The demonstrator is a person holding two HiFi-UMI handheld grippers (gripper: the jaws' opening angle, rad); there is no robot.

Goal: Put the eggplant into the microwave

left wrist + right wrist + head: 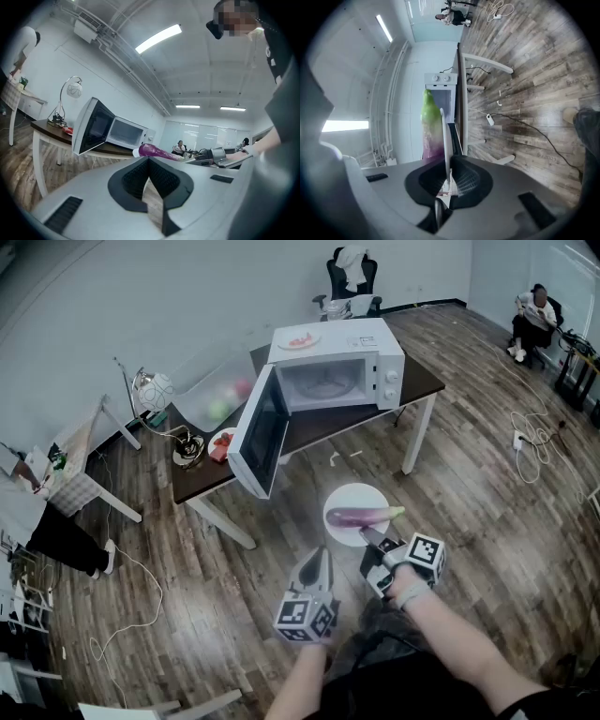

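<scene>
A purple eggplant (361,516) with a green stem lies on a round white plate (339,531) held over the wooden floor, in front of the table. My right gripper (367,535) is shut on the plate's near rim; in the right gripper view the plate (446,140) runs edge-on between the jaws with the eggplant (430,122) beside it. My left gripper (319,555) hovers just left of the plate, shut and empty, touching nothing. The white microwave (337,381) stands on the dark table, its door (260,432) swung wide open. From the left gripper view the eggplant (157,151) and microwave (122,133) show ahead.
On the dark table (309,432) are a clear bin (220,395), a lamp (150,390) and a red dish (220,444). A plate of red food (298,338) rests on the microwave. Cables (534,442) trail over the floor; a person (534,315) sits at the far right.
</scene>
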